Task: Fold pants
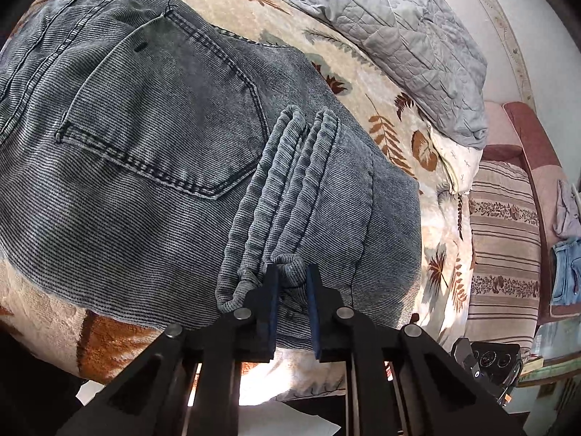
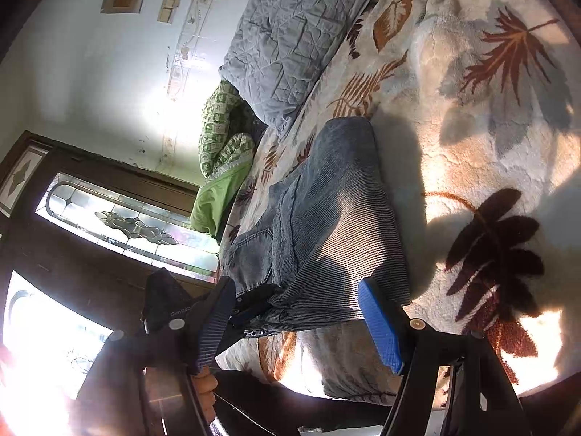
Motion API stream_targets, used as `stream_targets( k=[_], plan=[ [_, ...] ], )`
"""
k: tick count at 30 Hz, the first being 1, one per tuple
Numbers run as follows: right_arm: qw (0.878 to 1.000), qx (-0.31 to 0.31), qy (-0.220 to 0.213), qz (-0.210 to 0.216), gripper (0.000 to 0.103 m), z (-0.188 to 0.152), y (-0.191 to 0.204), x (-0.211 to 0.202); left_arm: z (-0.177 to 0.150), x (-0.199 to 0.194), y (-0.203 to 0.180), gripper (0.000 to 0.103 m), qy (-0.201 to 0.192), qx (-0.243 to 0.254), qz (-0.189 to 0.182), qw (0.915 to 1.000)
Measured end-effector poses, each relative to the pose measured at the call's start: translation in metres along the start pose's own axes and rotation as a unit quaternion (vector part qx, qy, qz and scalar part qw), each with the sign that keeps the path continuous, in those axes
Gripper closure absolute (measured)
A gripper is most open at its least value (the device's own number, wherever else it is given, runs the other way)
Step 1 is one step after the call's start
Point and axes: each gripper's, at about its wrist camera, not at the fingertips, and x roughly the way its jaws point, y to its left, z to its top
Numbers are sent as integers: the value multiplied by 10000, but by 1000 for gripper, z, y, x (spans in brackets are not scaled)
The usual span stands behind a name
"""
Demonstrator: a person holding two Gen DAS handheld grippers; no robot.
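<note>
Grey-blue corduroy pants (image 1: pixel 145 152) lie folded on a leaf-print blanket (image 1: pixel 366 83), back pocket up, with the ribbed leg cuffs (image 1: pixel 287 189) laid over them. My left gripper (image 1: pixel 292 283) is shut on the near end of the cuffs. In the right wrist view the folded pants (image 2: pixel 326 214) lie ahead on the blanket (image 2: pixel 472 152). My right gripper (image 2: pixel 297 305) is open, its blue fingers (image 2: pixel 381 327) standing either side of the near edge of the pants. The left gripper (image 2: pixel 254 305) shows there at the pants' near left corner.
A grey quilted pillow (image 1: pixel 392 36) lies at the head of the bed, also in the right wrist view (image 2: pixel 290 36). A striped cushion (image 1: pixel 504 239) and a pink seat with clothes are to the right. A green patterned cloth (image 2: pixel 225 145) and a glazed door (image 2: pixel 109 218) are on the left.
</note>
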Motion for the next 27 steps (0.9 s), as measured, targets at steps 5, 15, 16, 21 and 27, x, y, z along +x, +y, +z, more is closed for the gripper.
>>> stream_targets(
  k=[5,15,16,21,27],
  plan=[
    [10000,-38,-30,-23,30,1,0,-2,-12,-22,-8,92,-456,291,83,9985],
    [9997,-221,-76,109,30,10,19,-7,-34,-10,5,94,-439,351,358,9978],
    [9995,-294,-106,100,30,12,24,-7,-33,-10,3,94,-449,402,376,9975],
    [9965,234,621,-498,25,16,-5,31,-31,-24,-7,92,-454,553,246,9971],
    [9964,288,715,-350,26,22,-3,24,-32,-46,-58,89,-1019,1488,78,9836]
  ],
)
